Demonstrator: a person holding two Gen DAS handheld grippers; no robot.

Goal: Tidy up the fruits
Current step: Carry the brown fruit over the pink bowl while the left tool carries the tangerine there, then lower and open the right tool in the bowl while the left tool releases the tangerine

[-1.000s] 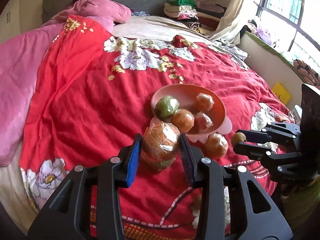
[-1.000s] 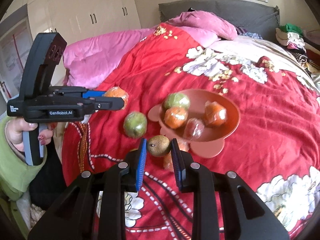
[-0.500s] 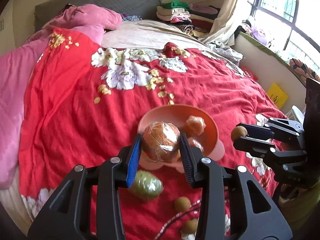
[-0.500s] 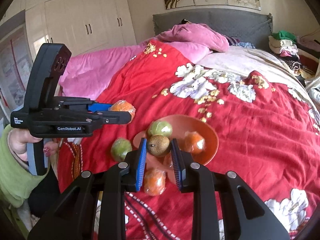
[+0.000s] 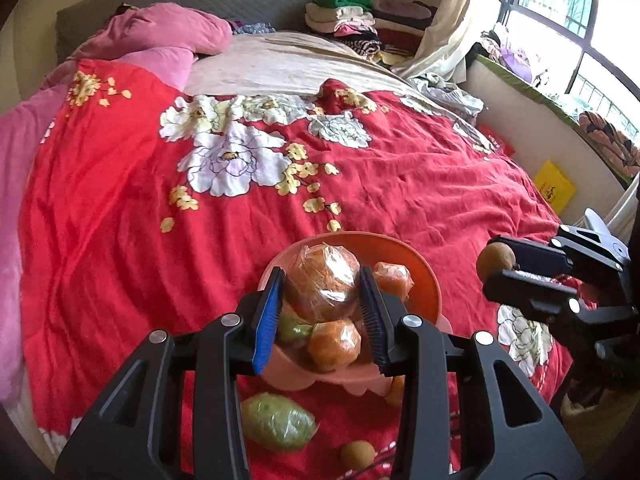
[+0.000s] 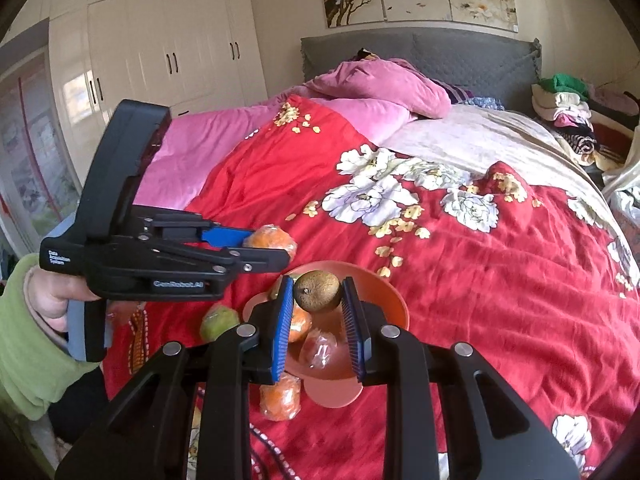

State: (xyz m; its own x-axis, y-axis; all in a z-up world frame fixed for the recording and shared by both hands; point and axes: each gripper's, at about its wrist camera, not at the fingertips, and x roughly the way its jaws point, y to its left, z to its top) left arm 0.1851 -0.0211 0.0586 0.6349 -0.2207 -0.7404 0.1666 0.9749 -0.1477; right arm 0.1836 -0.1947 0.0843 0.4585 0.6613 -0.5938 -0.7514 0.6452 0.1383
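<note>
The left gripper (image 5: 322,304) and its wrapped orange (image 5: 323,282) hide much of the orange bowl (image 5: 420,264); the fruits beneath show only in part, and a small brown fruit (image 5: 357,455) is half-cut by black framework, while lettering on the gripper body blurs beyond reading

Glossy plastic wrap (image 5: 322,280) covers the orange; the red quilt (image 5: 400,184) is matt cloth.

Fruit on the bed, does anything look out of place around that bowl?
Yes. A wrapped green fruit, a small brown fruit and a wrapped orange lie loose on the red bedspread beside the orange bowl, not in it.
</note>
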